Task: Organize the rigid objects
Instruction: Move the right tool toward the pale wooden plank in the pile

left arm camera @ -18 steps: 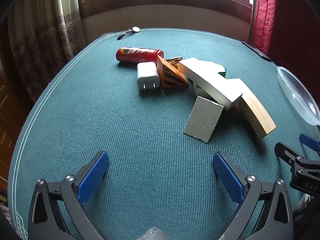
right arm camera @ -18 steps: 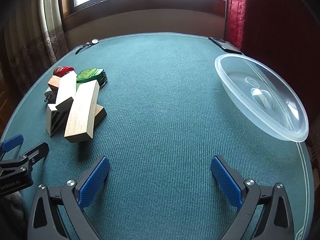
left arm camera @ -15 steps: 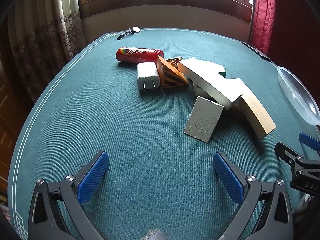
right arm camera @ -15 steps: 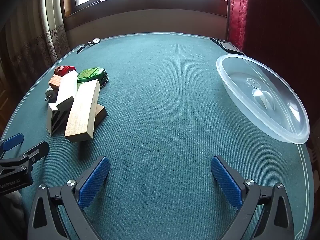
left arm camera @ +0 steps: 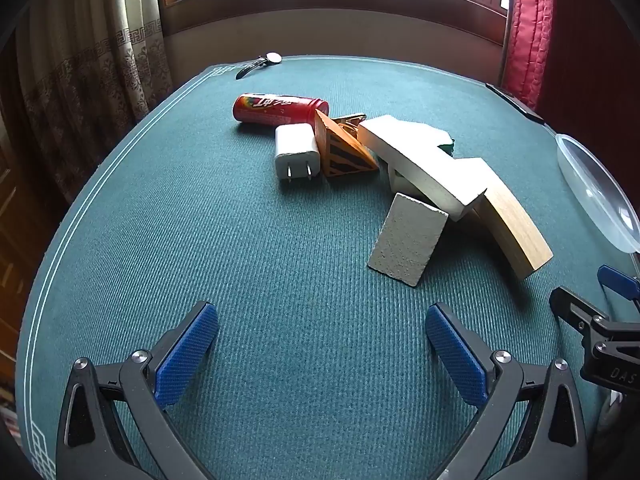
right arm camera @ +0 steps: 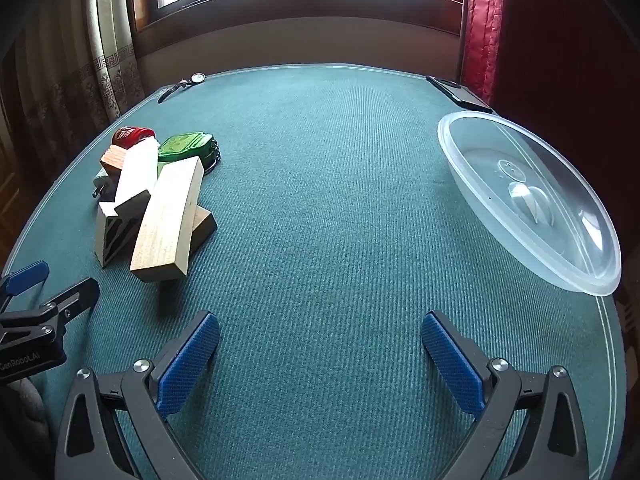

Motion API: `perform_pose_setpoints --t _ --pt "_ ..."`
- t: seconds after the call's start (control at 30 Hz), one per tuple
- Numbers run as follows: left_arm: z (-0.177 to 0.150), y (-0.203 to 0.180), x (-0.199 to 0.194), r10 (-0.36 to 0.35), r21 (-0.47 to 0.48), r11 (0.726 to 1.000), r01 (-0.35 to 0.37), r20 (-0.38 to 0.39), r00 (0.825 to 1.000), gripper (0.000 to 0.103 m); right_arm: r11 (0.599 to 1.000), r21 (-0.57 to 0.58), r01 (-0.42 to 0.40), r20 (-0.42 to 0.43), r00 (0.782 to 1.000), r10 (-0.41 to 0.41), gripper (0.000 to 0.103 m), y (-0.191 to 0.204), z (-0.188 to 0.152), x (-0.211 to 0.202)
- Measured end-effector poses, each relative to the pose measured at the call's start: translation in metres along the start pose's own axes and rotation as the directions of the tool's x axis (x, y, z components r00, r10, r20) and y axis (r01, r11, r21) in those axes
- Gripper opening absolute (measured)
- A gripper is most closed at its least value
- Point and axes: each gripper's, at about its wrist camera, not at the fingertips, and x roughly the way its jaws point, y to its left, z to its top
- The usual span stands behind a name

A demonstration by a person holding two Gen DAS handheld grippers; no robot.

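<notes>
On the green felt-covered surface (left arm camera: 200, 240), reading from the left, lies one red cylindrical can (left arm camera: 280, 109) on its side, then one white plug-in charger (left arm camera: 297, 153) with its two prongs toward the camera, touching one orange wedge with black stripes (left arm camera: 342, 150). Next comes one long white block (left arm camera: 420, 164) leaning across the heap, with one grey speckled slab (left arm camera: 408, 240) tilted against it in front and one pale wooden block (right arm camera: 168, 220) propped at a slant beside it; one green ridged object (right arm camera: 186, 146) sits behind the pile. Well apart at the right edge rests one clear plastic lid (right arm camera: 528, 200). Both claws hover over bare felt: the left claw (left arm camera: 320, 348) and the right claw (right arm camera: 320, 354) are spread wide with nothing between their blue pads.
</notes>
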Motion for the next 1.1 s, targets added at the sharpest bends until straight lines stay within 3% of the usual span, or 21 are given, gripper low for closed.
perform_pose_setpoints --t 0.83,0.97,1.1 --pt "0.0 0.0 0.0 -0.001 0.0 1.0 0.001 -0.001 1.0 0.103 1.0 0.018 -0.001 -0.012 1.0 0.001 0.101 -0.003 0.004 0.001" --pt "0.0 0.0 0.0 -0.001 0.0 1.0 0.001 -0.001 1.0 0.103 0.996 0.045 -0.078 0.017 0.997 0.078 0.093 0.002 0.012 -0.009" --pt "0.0 0.0 0.0 0.0 0.0 1.0 0.0 -0.001 1.0 0.103 0.992 0.004 -0.128 0.085 0.988 0.127 0.091 0.016 0.025 -0.023"
